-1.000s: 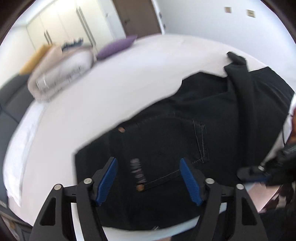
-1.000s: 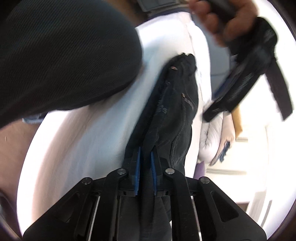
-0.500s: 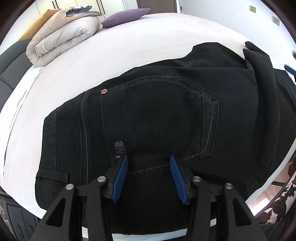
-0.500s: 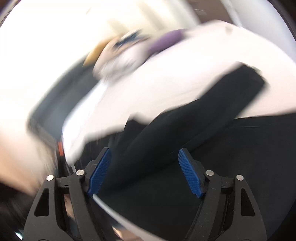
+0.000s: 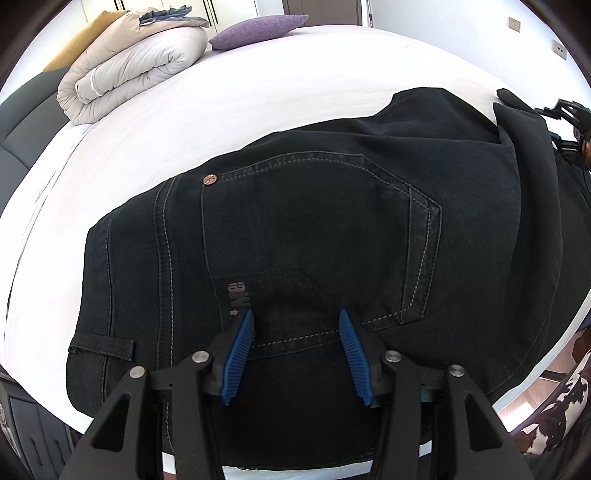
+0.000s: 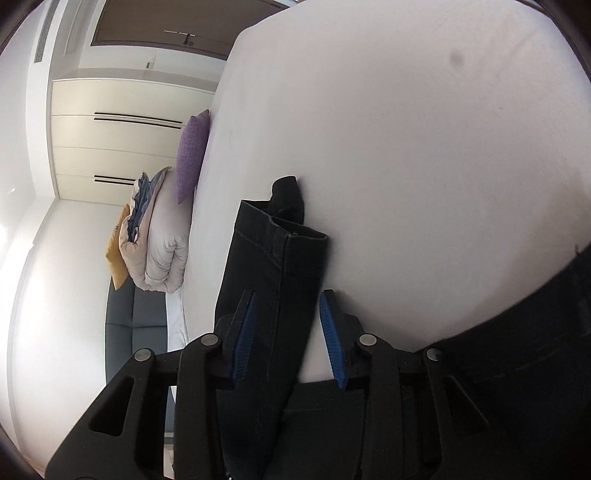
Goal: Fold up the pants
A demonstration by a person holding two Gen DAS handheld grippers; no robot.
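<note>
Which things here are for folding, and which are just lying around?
For the job: black jeans, left gripper, right gripper.

Just lying about: rolled beige duvet, purple cushion, mustard pillow, white bed.

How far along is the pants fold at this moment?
Done: pants lie flat on the bed, pocket up. In hand: nothing; left gripper is open over the pocket, right gripper open around the leg cuff. Left: further folds.
</note>
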